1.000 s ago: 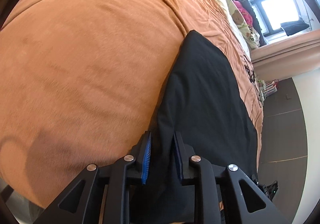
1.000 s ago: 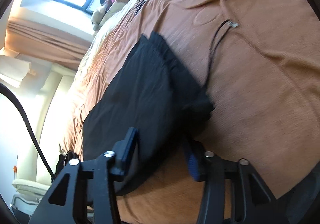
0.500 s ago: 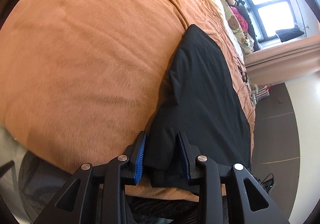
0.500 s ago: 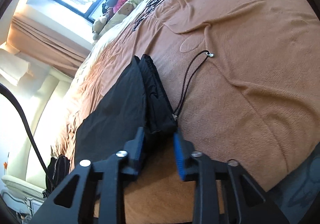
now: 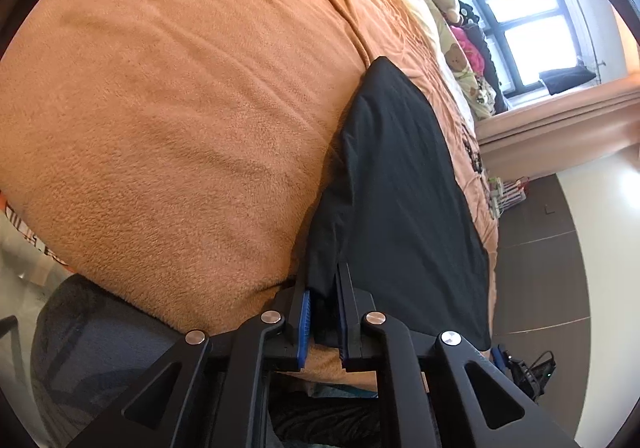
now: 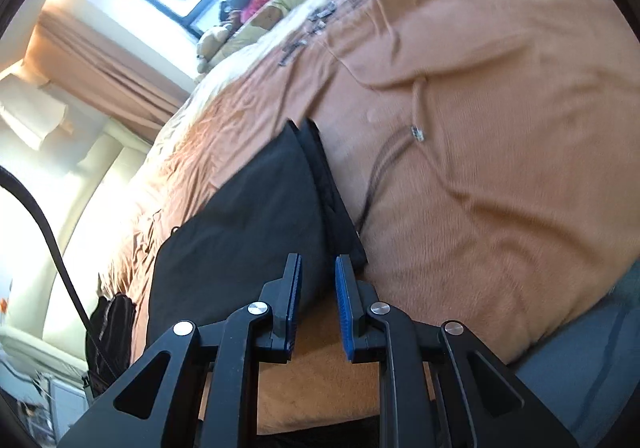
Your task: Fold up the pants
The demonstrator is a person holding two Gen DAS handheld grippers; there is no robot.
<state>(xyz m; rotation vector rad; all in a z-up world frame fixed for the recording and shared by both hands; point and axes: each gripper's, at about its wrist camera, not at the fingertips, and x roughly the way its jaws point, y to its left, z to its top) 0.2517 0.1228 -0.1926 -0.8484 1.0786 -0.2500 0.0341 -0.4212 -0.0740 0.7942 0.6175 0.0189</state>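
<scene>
Black pants [image 5: 400, 188] lie folded lengthwise on an orange blanket [image 5: 180, 108], stretching from the bed's near edge toward the window. My left gripper [image 5: 323, 280] is at their near end, its jaws closing, with the black hem pinched between the blue pads. In the right wrist view the pants [image 6: 248, 232] rise toward my right gripper [image 6: 318, 260], whose narrow jaws hold the waistband corner, lifted a little off the blanket [image 6: 500, 128]. A thin drawstring [image 6: 380, 168] trails from the waistband across the blanket.
Stuffed toys [image 5: 452, 52] and clothes are piled by the window [image 5: 532, 16] at the bed's far end. A black bag [image 6: 112, 324] stands on the floor beside the bed. A grey surface [image 5: 80, 328] shows below the bed's near edge.
The left gripper slid back to the pants' near hem at the bed edge and narrowed on it. The right gripper's wide jaws closed on the waistband corner and rose, pulling the cloth up.
</scene>
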